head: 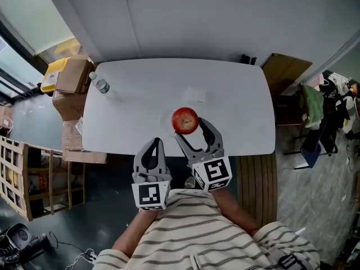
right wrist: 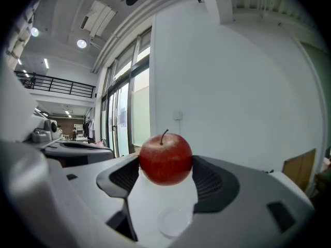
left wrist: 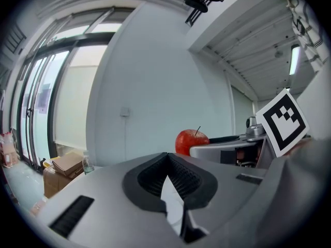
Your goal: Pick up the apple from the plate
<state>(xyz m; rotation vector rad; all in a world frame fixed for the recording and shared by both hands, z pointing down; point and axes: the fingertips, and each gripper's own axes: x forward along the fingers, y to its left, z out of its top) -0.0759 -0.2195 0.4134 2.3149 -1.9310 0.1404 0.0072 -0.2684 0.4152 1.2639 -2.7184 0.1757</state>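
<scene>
Apple (right wrist: 165, 159), one, in right tool (head: 189, 127); one plate (right wrist: 173, 223); left tool (head: 156, 143) empty.

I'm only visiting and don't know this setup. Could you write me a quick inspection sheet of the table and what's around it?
Surface: white table, mostly bare.
Job's things: red apple held in the air; small clear plate sits empty on the table beneath it.
Clutter: a plastic bottle stands at the far left corner.
Grippers: right hand-held gripper is closed on the apple's sides; left hand-held gripper is shut and empty, over the near edge.
Cables: a loose cable lies on the floor at the lower left; nothing seen on the table.
Surroundings: cardboard boxes to the left, a chair with clothes to the right.
</scene>
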